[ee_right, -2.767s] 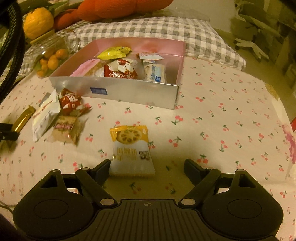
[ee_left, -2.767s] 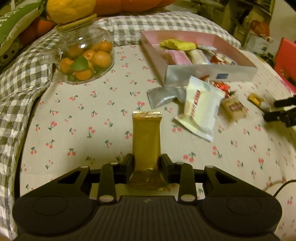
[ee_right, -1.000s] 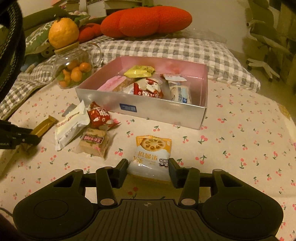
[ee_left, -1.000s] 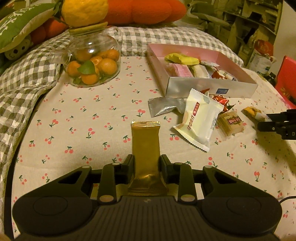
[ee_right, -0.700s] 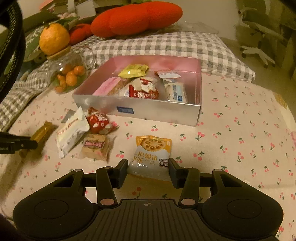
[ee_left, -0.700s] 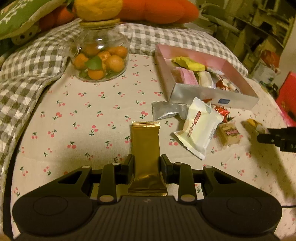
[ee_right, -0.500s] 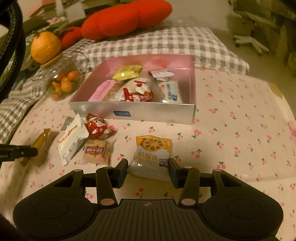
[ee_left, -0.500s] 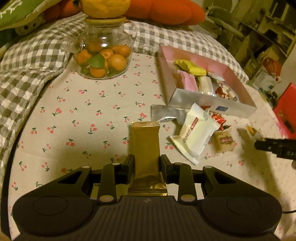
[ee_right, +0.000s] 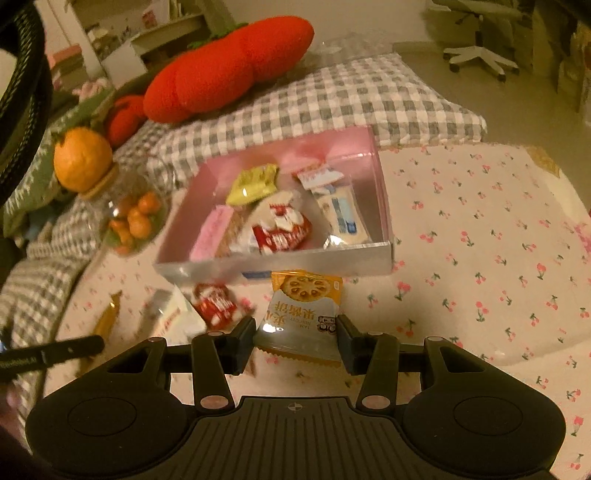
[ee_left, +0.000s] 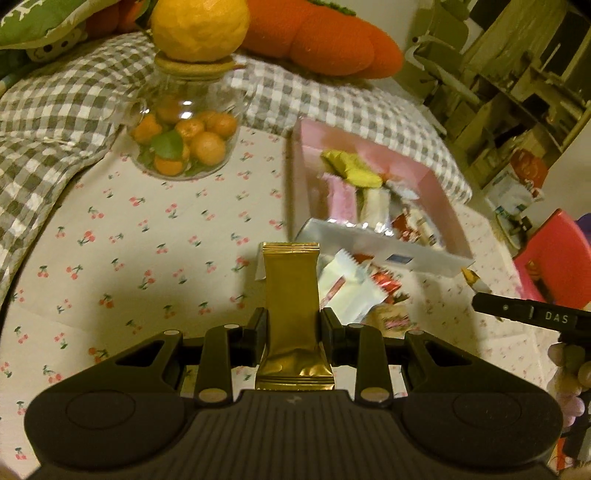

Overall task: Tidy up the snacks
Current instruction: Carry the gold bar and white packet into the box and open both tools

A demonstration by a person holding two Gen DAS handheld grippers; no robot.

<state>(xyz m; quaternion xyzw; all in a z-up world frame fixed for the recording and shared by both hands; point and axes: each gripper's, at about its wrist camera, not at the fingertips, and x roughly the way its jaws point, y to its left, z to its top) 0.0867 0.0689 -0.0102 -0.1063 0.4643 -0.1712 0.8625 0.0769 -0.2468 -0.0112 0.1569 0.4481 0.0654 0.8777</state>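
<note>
Left tongs clamped narrow on a gold foil snack bar, lifted clear of the cherry-print cloth, bar pointing toward 12 o'clock. At 1 o'clock from the bar, a pink-lined snack box with silver outer walls, holding a yellow packet, a pink wafer pack and further wrapped pieces. Between bar and box, loose on the cloth: a white pillow pack, a red-and-white candy, a small tan square packet. At 11 o'clock, a glass jar of small oranges topped by a cork lid and a large orange-shaped ornament. At 3 o'clock, the tip of the other tool visible.

Right tongs closed halfway on a biscuit packet with an orange top and pale lower half, held up off the cloth just short of the box's near silver wall, at 12 o'clock. Inside the box, a red-and-white packet, a blue-and-white bar. At 10 o'clock on the cloth, a red candy beside a white pack. Beyond the box, a grey gingham pillow and a red plush cushion.
</note>
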